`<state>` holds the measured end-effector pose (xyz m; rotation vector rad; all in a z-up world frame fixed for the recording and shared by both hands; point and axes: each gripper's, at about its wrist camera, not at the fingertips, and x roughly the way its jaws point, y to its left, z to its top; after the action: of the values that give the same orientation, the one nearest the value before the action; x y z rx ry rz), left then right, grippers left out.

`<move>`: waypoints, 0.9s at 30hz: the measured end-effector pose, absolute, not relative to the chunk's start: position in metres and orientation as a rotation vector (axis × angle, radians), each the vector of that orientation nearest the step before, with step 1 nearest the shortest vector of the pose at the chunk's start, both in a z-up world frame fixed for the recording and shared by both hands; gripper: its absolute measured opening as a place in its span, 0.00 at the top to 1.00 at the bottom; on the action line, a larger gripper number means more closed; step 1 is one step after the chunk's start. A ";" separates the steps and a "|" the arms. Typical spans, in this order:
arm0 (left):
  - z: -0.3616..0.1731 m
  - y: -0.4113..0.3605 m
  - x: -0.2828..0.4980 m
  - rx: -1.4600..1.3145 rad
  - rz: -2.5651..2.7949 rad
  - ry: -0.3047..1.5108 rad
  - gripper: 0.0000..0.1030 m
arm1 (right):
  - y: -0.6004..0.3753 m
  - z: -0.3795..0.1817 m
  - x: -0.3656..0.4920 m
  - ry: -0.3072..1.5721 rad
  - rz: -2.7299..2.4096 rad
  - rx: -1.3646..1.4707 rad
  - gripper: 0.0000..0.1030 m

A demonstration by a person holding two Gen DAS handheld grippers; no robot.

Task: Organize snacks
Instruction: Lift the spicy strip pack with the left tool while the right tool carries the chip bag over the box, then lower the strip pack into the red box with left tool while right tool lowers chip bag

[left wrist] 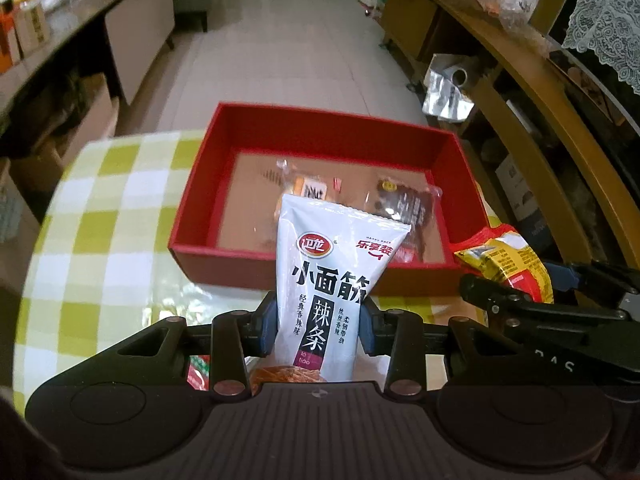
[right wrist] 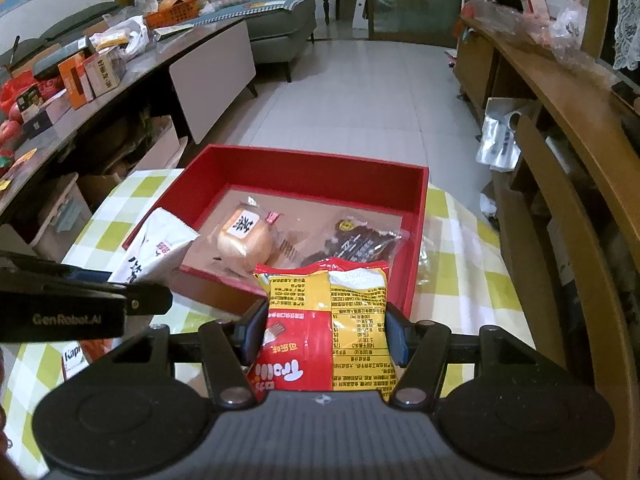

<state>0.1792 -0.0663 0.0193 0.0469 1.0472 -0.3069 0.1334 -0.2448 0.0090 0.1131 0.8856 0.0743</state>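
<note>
Left tool [left wrist: 319, 322] pinches a white snack pouch [left wrist: 334, 280]; right tool [right wrist: 326, 330] pinches a red-yellow packet [right wrist: 326, 316]. Both hover just short of the red box [right wrist: 416, 240]. Dropped together, they could collide or land on the bun [right wrist: 244, 238].

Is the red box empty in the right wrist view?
No, the red box already holds a wrapped bun and a dark snack pack.

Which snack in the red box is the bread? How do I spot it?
Find the red box on the checked tablecloth. Two packets lie inside; the bread is the left one. It is a round, pale golden bun in clear wrap, while its neighbour, the dark snack packet, is brown-black.
</note>
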 end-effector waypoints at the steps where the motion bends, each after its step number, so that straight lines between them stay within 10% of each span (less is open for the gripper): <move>1: 0.019 -0.068 0.180 0.055 -0.305 1.041 0.54 | -0.245 0.010 0.135 0.882 0.073 0.116 0.35; 27: 0.017 -0.097 0.233 0.107 -0.238 0.970 0.54 | -0.258 0.005 0.189 0.843 0.023 0.112 0.34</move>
<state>0.2327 -0.0971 0.0173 0.1070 0.9697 -0.2377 0.1887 -0.2575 0.0046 0.1119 0.8431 0.0226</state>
